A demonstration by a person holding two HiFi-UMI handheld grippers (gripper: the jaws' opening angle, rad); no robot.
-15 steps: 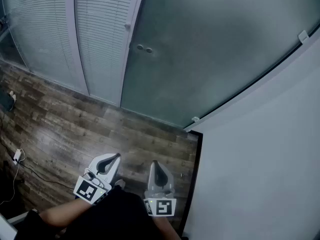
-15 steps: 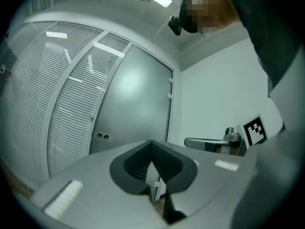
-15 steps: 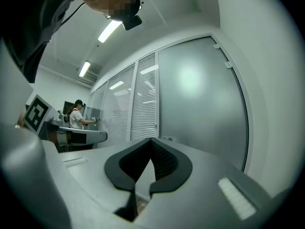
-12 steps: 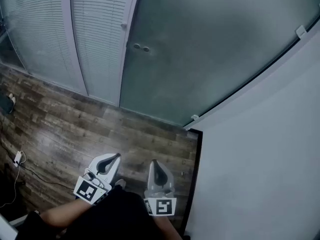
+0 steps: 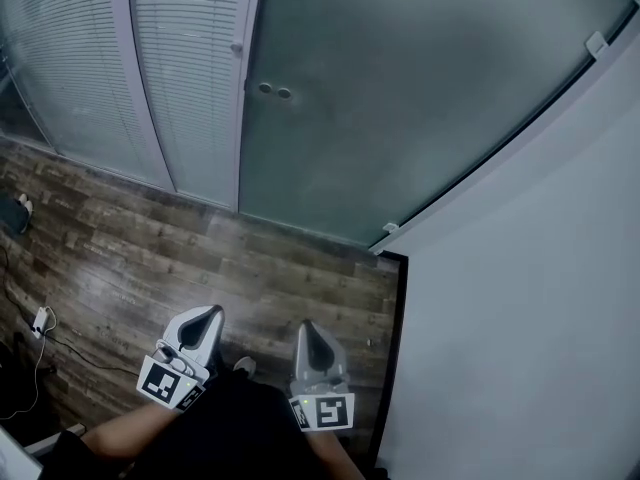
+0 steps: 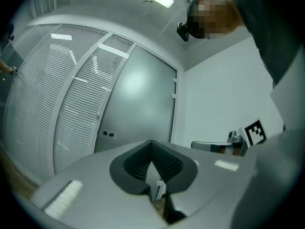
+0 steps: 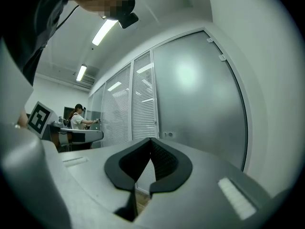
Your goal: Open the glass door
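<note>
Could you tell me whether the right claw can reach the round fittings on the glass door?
Probably yes: nothing stands between the right claw and the round fittings, though it is shut and well short of them.

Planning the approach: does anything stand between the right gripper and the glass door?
Nothing visible does. Only wooden floor lies between the right gripper and the glass door, whose two round fittings show unobstructed.
</note>
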